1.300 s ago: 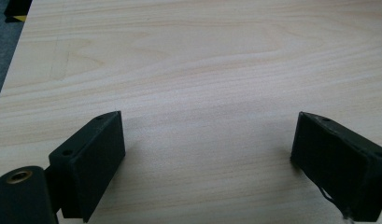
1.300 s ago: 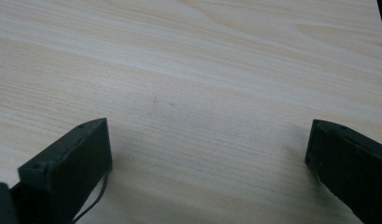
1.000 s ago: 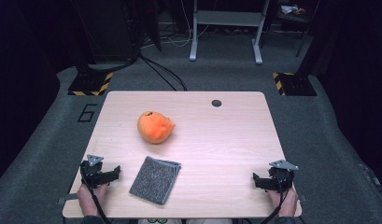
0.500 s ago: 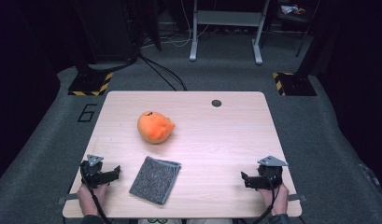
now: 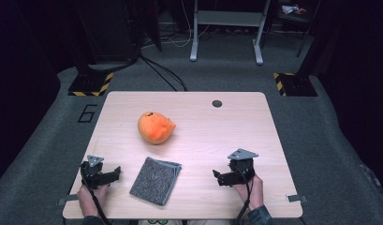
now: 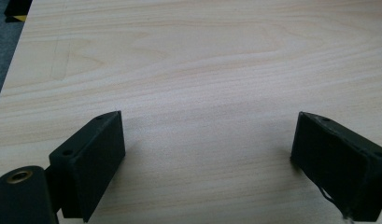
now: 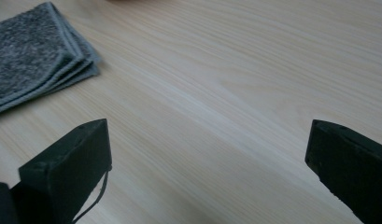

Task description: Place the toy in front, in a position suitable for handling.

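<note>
On the near half of the table [image 5: 273, 140], a folded grey cloth [image 5: 156, 180] lies flat between the two grippers and serves below as the landmark for all positions. Nothing is held and nothing is touched, so the work is judged to be at its very start: the cloth is not yet gripped, and every handling step is left to do.

The right gripper [image 5: 220, 177] is placed to the right of the cloth, near it but clearly apart, with its jaws turned toward the cloth. In the right gripper view its jaws are spread wide, with bare wood between them. The corner of the cloth is seen there at the upper left [image 7: 34, 51], ahead of the jaws and not between them. The stacked edges of the fold are visible at that corner.

The left gripper [image 5: 115, 172] is placed just to the left of the cloth, low over the table. Its jaws are likewise spread wide in the left gripper view, and nothing lies between them except the wood.

An orange plush toy [image 5: 154, 127] rests beyond the cloth, toward the far side of the table, well apart from both grippers.

Since the right gripper is aimed at the cloth, an approach to its right edge is judged to be the step in hand.
</note>
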{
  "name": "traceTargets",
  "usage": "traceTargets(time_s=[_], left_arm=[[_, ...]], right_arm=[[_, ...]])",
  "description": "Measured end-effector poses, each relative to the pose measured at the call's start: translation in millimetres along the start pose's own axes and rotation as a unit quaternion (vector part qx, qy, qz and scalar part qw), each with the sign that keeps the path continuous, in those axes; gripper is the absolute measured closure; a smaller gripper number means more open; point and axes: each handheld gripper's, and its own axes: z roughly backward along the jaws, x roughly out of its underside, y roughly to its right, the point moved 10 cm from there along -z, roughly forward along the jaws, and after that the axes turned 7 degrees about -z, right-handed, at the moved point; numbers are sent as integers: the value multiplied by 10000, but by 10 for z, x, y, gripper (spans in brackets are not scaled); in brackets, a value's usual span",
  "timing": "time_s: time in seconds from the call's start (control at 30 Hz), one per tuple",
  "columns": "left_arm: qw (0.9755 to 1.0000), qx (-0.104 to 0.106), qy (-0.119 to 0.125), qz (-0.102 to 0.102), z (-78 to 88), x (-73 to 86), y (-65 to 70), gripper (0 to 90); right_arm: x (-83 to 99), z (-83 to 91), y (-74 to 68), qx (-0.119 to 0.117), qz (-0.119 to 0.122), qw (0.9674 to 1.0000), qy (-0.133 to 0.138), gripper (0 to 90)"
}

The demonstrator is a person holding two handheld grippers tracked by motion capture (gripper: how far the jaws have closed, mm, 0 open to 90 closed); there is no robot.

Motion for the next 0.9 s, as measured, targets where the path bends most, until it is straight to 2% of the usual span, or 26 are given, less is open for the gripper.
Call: traceTargets(time_s=[0.03,0.07,0.1,0.33,0.37,0.43,0.57,0.67,0.9], left_arm=[[10000,0,-1,-1,0,0,0,93],[10000,-4,5,-6,-1,-1,-2,93],[10000,-3,4,-7,0,-1,-2,93],[10000,-3,4,-6,-1,-1,-2,93],[10000,-4,4,-8,-1,-1,-2,93],[10000,-5,7,-6,-1,-1,-2,93],[10000,0,-1,0,0,0,0,93],[10000,-2,5,-6,0,-1,-2,93],[10000,0,1,-1,0,0,-1,93]], right_arm=[[-23,-28,-51,-32,78,10000,-25,0],[-63,-87,-160,-131,169,9997,-72,0],[-63,-87,-160,-131,169,9997,-72,0],[-161,-292,-517,-397,485,9978,-211,0],[-161,-292,-517,-397,485,9978,-211,0],[-176,-345,-587,-440,595,9970,-229,0],[-182,-456,-741,-586,651,9956,-320,0],[-187,-570,-871,-732,817,9932,-396,0],[-201,-733,-1068,-913,944,9902,-486,0]])
